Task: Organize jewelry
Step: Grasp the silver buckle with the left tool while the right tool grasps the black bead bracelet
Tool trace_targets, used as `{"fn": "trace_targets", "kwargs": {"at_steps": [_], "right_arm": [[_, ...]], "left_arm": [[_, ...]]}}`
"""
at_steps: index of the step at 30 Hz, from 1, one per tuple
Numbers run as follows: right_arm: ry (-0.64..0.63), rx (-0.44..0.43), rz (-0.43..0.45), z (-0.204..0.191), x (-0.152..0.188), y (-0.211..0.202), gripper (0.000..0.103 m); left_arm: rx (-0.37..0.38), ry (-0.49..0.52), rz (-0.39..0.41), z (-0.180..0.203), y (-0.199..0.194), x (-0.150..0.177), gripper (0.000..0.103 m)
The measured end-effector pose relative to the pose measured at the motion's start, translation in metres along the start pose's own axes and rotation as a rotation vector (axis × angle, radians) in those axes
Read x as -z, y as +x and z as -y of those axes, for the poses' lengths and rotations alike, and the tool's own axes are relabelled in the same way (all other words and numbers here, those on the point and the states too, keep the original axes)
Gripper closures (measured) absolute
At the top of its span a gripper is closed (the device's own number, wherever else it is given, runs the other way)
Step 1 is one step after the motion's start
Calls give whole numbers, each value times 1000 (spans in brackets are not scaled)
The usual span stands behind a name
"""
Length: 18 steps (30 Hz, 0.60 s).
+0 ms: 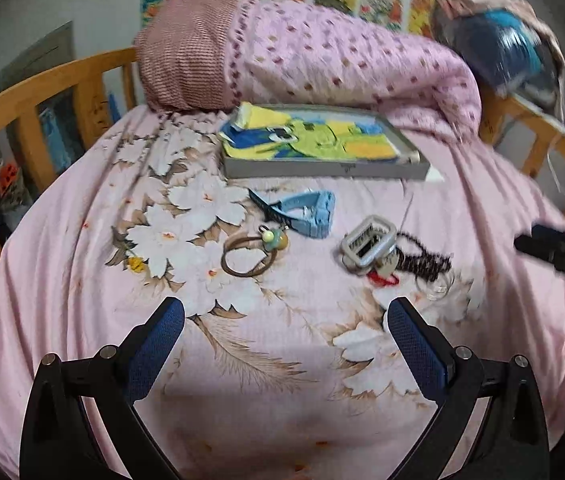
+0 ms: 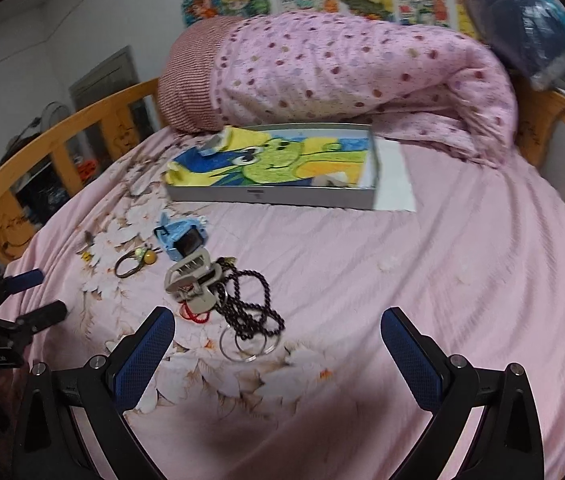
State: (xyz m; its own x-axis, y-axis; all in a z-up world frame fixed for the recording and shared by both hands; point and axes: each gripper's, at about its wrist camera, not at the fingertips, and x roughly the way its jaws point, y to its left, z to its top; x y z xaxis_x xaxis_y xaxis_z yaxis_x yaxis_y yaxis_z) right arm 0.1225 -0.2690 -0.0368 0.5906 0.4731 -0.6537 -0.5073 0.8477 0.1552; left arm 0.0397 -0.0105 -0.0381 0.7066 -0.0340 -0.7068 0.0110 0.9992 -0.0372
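Note:
Jewelry lies on the pink floral bedsheet (image 1: 282, 360). A brown hair tie with beads (image 1: 248, 254), a blue watch (image 1: 302, 214), a grey watch (image 1: 368, 246), a dark bead necklace (image 1: 422, 260) and a red cord (image 1: 382, 280) lie ahead of my open, empty left gripper (image 1: 285, 320). In the right wrist view the bead necklace (image 2: 248, 304), metal rings (image 2: 248, 346), grey watch (image 2: 192, 276), blue watch (image 2: 182, 238) and hair tie (image 2: 132, 262) lie ahead-left of my open, empty right gripper (image 2: 276, 330). A shallow grey box (image 1: 322, 168) with a cartoon cloth inside stands behind them; it also shows in the right wrist view (image 2: 274, 198).
A rolled pink quilt (image 1: 342, 56) and a striped pillow (image 1: 186, 48) lie behind the box. A wooden bed rail (image 1: 42, 88) runs around the mattress. The right gripper (image 1: 558, 254) shows at the right edge; the left gripper (image 2: 22, 300) shows at the left edge of the right wrist view.

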Motion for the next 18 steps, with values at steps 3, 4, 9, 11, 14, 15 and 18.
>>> {"fn": "trace_targets", "kwargs": {"at_steps": [3,4,9,11,14,15,18], "right_arm": [[-32,-49,0,9,-5,13,0],[-34,-69,4,12,-7,17,0],[-19,-143,-21,29,-9,40,15],[-23,-162,-60,34,-5,49,24],[-44,-184,-100,35,-1,59,39],[-47,-192,-108,36,0,62,41],[-61,-223,-139,35,4,71,43]], "left_arm": [[30,44,-24,6,11,-2,4],[40,48,-27,6,15,-3,4],[113,56,-68,7,40,-16,4],[135,68,-93,9,53,-23,4],[170,66,-120,11,69,-30,4],[181,64,-126,11,71,-31,4],[232,86,-136,16,83,-36,4]]}}
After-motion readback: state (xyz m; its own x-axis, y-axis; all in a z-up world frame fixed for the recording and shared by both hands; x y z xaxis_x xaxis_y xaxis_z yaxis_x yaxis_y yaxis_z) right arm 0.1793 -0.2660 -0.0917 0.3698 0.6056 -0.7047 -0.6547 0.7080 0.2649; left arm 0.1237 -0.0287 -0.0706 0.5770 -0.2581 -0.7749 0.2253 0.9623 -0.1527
